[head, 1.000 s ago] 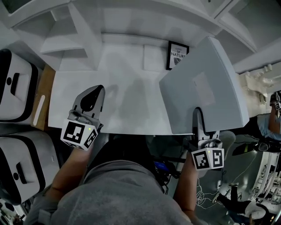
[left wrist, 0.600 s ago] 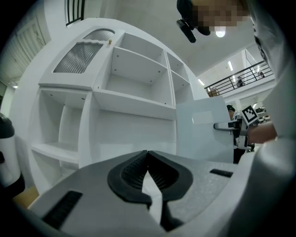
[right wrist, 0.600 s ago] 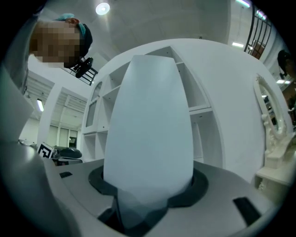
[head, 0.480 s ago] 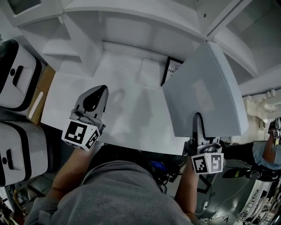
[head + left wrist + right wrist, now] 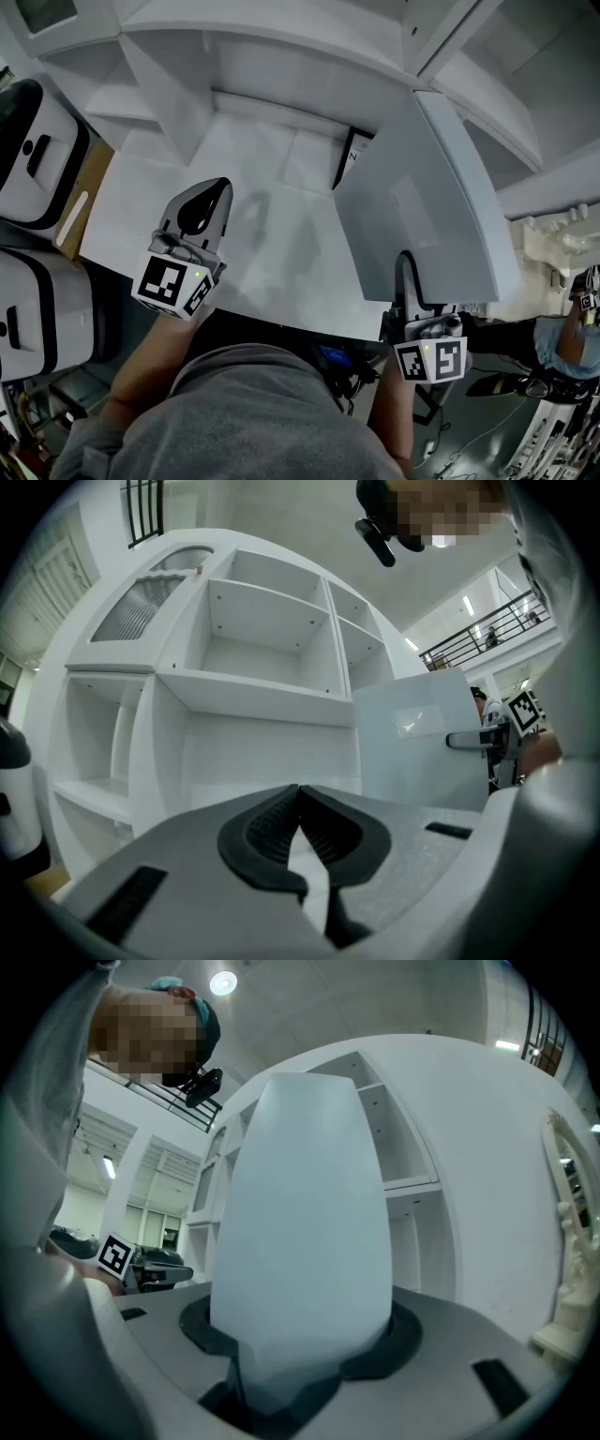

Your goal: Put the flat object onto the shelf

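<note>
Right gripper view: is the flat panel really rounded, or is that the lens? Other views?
Right gripper view: wide-angle lens bulges the flat panel into an egg shape. Left gripper view: shelf unit bows likewise, corners dark. Head view: dim, left tool throws a soft shadow on the shelf board.

The flat pale grey board is set centre right over the white shelf, a small black-framed card behind its left edge. The left gripper is placed lower left over the shelf.

pale flat panel upright, clamped in right tool, white shelf unit behind
</note>
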`<state>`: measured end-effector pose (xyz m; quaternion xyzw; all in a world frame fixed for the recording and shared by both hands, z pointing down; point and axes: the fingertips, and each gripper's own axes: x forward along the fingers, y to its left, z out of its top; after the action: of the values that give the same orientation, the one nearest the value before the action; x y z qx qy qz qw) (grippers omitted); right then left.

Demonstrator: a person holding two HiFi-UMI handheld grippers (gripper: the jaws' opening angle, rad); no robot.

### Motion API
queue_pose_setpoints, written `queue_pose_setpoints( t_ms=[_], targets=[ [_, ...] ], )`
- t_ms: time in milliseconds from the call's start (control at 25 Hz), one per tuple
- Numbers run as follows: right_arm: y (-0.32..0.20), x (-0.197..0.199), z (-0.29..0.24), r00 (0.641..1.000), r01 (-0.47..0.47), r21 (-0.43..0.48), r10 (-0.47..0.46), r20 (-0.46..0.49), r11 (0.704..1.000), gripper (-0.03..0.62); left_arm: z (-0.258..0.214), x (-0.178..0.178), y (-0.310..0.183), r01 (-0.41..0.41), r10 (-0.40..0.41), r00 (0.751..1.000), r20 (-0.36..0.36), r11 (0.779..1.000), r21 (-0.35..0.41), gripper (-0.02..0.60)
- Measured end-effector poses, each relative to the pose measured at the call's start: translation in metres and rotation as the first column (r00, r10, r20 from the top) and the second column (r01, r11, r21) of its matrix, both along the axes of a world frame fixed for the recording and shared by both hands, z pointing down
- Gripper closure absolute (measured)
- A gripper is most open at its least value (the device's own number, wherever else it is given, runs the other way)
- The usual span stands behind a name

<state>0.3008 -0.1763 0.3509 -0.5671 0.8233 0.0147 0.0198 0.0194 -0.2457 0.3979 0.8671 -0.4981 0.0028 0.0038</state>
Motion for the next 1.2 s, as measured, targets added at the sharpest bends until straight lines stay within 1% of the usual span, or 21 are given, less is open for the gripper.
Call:
queue_pose_setpoints(
  t_ms=[200, 400, 560, 1200],
  targets=[
    [0.002, -0.001, -0.003, 1.000, -0.010, -0.002, 0.010, -0.018, 1.000, 0.318, -0.003, 0.001, -0.004, -0.012, 0.012, 1.000, 0.002, 1.000, 0.001, 0.574],
    [0.004, -0.005, -0.004, 0.999, -0.036, -0.007, 0.036, -0.025, 0.999, 0.318, -0.010, 0.002, -0.010, -0.058, 0.058, 0.998, -0.003, 0.998, 0.006, 0.574],
    [0.005, -0.009, -0.006, 0.998, -0.056, -0.014, 0.056, -0.030, 0.998, 0.318, -0.019, 0.004, -0.015, -0.082, 0.082, 0.997, -0.001, 0.996, 0.026, 0.574],
    [0.008, -0.014, -0.011, 0.990, -0.115, -0.014, 0.114, -0.083, 0.993, 0.318, -0.032, 0.007, -0.041, -0.145, 0.144, 0.990, 0.009, 0.988, 0.052, 0.574]
  ],
)
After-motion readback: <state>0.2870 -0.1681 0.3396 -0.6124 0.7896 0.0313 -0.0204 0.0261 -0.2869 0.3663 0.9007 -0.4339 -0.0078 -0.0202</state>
